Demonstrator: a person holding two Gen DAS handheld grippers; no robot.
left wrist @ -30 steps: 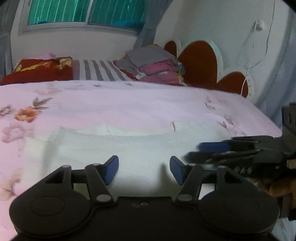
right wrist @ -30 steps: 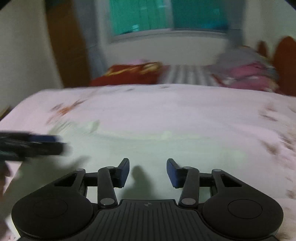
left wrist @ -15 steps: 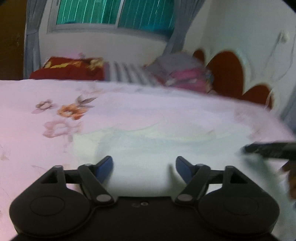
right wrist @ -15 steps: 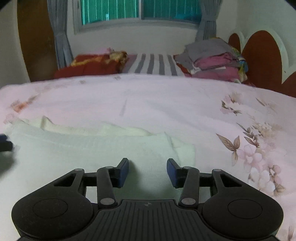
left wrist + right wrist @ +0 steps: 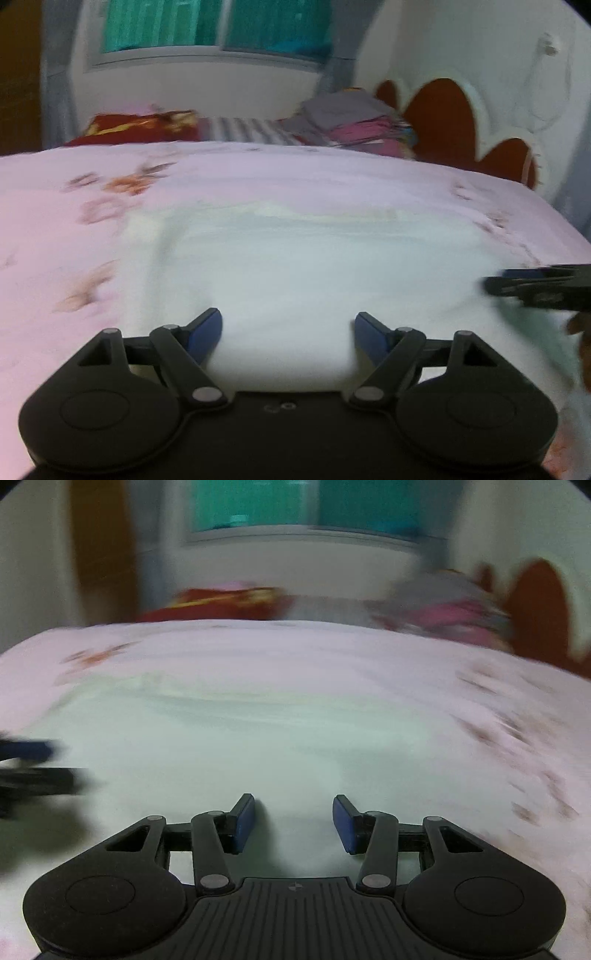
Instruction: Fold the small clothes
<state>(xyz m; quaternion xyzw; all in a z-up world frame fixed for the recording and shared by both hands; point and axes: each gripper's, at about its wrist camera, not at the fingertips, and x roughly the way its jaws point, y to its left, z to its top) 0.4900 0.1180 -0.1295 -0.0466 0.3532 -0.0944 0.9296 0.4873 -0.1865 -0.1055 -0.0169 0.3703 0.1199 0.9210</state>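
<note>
A white small garment point(image 5: 314, 266) lies spread flat on the pink floral bedsheet point(image 5: 55, 206). My left gripper point(image 5: 288, 325) hovers over the garment's near edge with its jaws wide and closing slightly; the blue pads touch nothing and only flat cloth lies below them. The right gripper point(image 5: 535, 284) shows blurred at the right edge. In the right wrist view my right gripper point(image 5: 293, 806) stands open over the same garment point(image 5: 240, 738), with nothing pinched. The left gripper point(image 5: 33, 764) is a dark blur at the left edge there.
A pile of folded clothes point(image 5: 351, 118) sits at the bed's far right beside a red and white headboard point(image 5: 443, 114). A red pillow point(image 5: 140, 125) and a striped cloth point(image 5: 243, 129) lie along the far side under the window. Part of a hand point(image 5: 580, 332) shows at the right.
The left jaws stand wider than a second ago. Both views have swung sideways over the garment, and the left gripper is back at the right wrist view's left edge.
</note>
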